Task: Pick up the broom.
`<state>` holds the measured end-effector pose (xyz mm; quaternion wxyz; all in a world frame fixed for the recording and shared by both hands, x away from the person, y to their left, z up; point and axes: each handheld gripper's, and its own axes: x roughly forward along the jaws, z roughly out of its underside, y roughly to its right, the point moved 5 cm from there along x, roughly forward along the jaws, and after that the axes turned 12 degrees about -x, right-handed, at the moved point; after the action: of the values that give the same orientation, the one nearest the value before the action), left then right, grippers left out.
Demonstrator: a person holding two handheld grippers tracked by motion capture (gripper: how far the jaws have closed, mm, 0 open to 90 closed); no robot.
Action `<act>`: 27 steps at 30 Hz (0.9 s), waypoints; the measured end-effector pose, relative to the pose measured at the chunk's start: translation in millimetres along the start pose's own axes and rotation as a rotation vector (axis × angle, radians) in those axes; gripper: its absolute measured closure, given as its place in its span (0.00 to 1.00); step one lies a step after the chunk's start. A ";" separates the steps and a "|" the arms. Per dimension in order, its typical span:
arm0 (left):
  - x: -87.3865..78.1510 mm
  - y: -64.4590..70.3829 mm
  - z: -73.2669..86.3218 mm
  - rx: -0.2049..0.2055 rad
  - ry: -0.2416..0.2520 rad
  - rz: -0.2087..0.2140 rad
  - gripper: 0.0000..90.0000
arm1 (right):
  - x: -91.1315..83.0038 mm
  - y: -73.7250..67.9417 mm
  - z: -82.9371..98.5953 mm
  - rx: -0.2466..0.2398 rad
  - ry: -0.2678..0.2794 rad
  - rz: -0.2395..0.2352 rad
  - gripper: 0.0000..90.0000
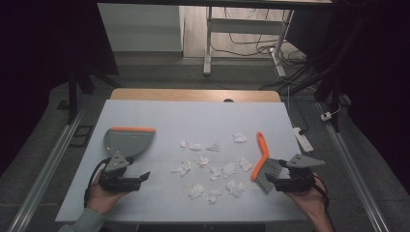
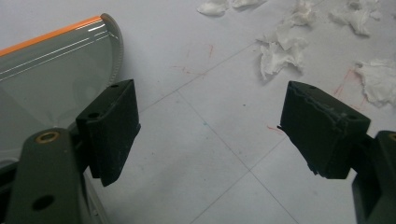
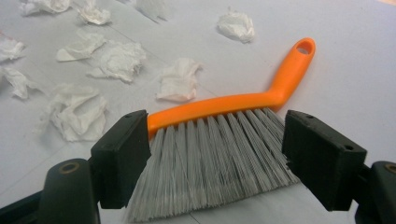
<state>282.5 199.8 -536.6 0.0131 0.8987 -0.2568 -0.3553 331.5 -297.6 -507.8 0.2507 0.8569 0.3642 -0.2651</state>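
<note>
A grey dustpan [image 1: 126, 140] with an orange lip lies flat at the table's left; the left gripper view shows the dustpan [image 2: 51, 70] beside the left jaw. My left gripper [image 1: 144, 178] stands open just below it, with bare table between the jaws [image 2: 210, 135]. A hand brush [image 1: 265, 163] with an orange handle and grey bristles lies at the right. My right gripper [image 1: 270, 182] is open, its jaws either side of the bristles [image 3: 212, 154], not closed on them. Several crumpled white paper scraps [image 1: 212, 169] are scattered across the middle.
The white table top [image 1: 193, 116] has a wooden strip along its far edge. A white power strip [image 1: 303, 138] sits at the right edge. Metal rails run along the floor on both sides, and cables lie on the floor beyond the table.
</note>
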 end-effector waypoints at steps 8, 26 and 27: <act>2.8 -0.1 -2.3 0.005 -0.005 0.004 0.23 | -3.8 9.9 -15.5 0.042 -0.053 0.019 0.27; 3.1 3.7 0.3 0.020 -0.013 -0.005 0.23 | 46.8 45.7 -54.6 0.209 -0.373 0.049 0.32; 3.0 3.6 0.5 0.018 -0.014 -0.007 0.23 | 50.5 47.3 -55.7 0.216 -0.389 0.054 0.33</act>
<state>282.4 195.3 -538.0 0.0020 0.8972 -0.2572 -0.3591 412.5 -266.9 -487.9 0.2300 0.8211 0.2553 -0.4558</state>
